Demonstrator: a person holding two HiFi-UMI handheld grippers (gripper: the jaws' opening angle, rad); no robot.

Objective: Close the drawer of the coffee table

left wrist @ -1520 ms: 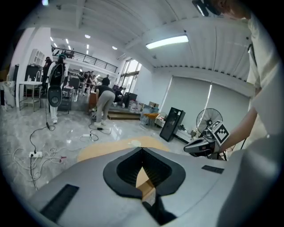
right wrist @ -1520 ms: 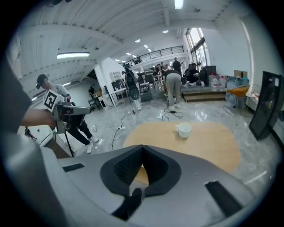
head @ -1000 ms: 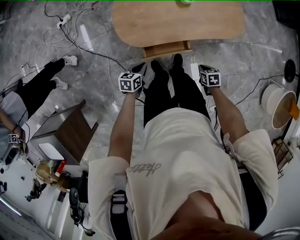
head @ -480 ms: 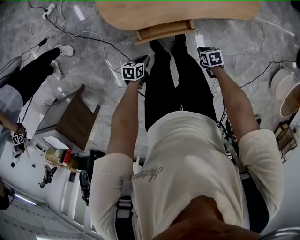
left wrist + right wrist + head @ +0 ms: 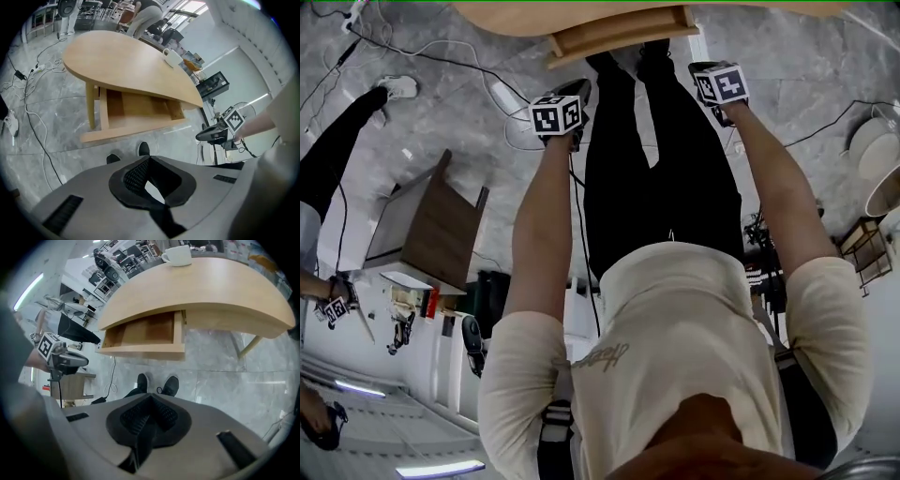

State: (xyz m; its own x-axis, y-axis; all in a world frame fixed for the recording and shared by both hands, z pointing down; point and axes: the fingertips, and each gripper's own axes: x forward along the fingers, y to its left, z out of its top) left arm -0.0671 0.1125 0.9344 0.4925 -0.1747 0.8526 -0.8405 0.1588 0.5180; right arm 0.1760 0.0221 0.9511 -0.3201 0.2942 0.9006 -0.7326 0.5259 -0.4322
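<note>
A dark brown wooden side cabinet [image 5: 431,230] is standing on the grey marbled floor [image 5: 441,112] well to the left of the light wooden, oval-topped coffee table [image 5: 126,61]. Loose cables [image 5: 26,93] are trailing across the floor on that same left side of the coffee table. The left gripper [image 5: 149,164] is hovering in front of the coffee table, apart from it and off its front left. Its jaws are resting clenched tip to tip, with only a pale sliver showing between the ribbed pads lower down, and they are grasping nothing. The light wooden drawer [image 5: 136,110] is hanging pulled out from beneath the coffee table's top, and neither gripper is touching it. A white cup [image 5: 172,57] is sitting on the coffee table's top toward its far edge, beyond the drawer. The person's black shoes [image 5: 157,384] are standing on the floor just short of the drawer front. The right gripper [image 5: 150,399] is hovering in front of the coffee table off its front right, its ribbed jaws pressing fully together and holding nothing.
</note>
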